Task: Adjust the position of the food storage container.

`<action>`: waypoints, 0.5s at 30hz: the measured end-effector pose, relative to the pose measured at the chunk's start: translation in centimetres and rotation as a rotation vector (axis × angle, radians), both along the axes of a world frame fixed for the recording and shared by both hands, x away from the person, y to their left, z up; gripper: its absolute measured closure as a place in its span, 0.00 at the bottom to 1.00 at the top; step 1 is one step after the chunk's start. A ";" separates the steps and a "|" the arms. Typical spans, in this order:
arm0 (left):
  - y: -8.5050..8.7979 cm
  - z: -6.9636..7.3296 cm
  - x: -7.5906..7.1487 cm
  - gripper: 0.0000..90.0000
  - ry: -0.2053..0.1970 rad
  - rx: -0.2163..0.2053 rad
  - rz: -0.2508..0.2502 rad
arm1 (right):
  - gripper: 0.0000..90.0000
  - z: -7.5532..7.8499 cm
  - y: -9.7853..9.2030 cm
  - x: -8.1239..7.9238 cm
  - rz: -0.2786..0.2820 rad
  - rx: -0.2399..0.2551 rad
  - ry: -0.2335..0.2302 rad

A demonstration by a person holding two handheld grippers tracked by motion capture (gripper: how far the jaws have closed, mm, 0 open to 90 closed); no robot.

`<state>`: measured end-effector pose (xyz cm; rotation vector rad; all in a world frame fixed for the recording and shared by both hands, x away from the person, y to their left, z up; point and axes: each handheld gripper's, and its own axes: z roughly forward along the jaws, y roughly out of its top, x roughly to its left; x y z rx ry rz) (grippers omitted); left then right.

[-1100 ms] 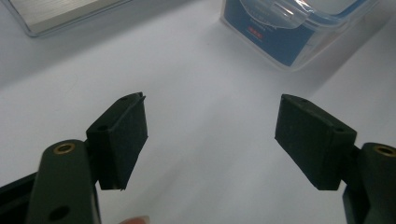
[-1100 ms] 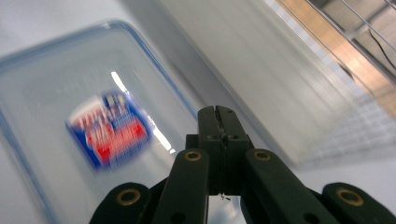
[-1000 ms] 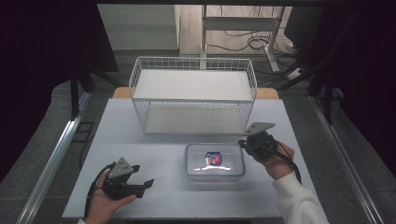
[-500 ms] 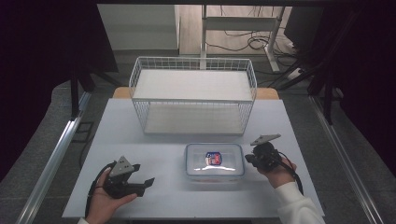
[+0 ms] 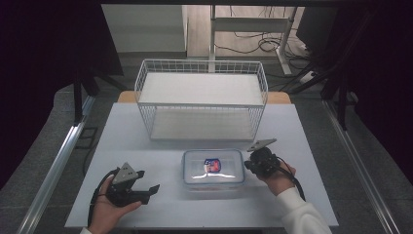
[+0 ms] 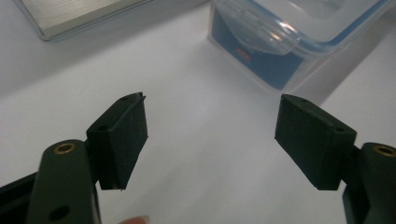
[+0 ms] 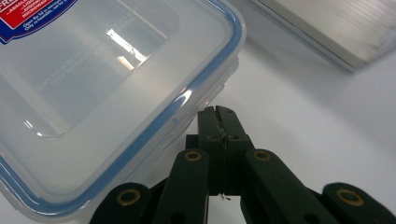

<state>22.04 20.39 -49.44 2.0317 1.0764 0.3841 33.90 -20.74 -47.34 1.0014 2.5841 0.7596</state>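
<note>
Lab recording bay: black curtains [image 5: 44, 58], floor cables [image 5: 253, 46], white table [image 5: 122, 126].

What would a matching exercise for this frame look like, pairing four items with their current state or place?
Column 1:
1. left hand-held gripper
2. right hand-held gripper
3. plastic container
4. wire basket

Column 2:
A. lid on, lying between the two hands
B. jaws closed, tips at the container's side
C. at the far side of the table, behind the container
D. jaws wide apart, holding nothing

Pairs: 1-D, 2-B, 3-A, 4-C
</note>
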 end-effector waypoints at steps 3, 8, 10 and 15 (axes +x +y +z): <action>0.4 0.1 0.0 0.28 -0.004 -0.013 0.019 | 0.99 -0.2 1.3 0.0 0.024 0.005 -0.005; 0.8 0.1 0.1 0.28 -0.004 -0.021 0.034 | 0.99 -0.4 2.6 -0.3 0.057 0.005 0.002; 0.7 0.0 0.1 0.28 -0.004 -0.020 0.032 | 0.99 -0.5 3.0 -0.4 0.072 0.004 0.007; 0.9 0.1 0.1 0.28 -0.004 -0.022 0.040 | 0.99 -0.7 3.4 -0.5 0.084 -0.012 -0.009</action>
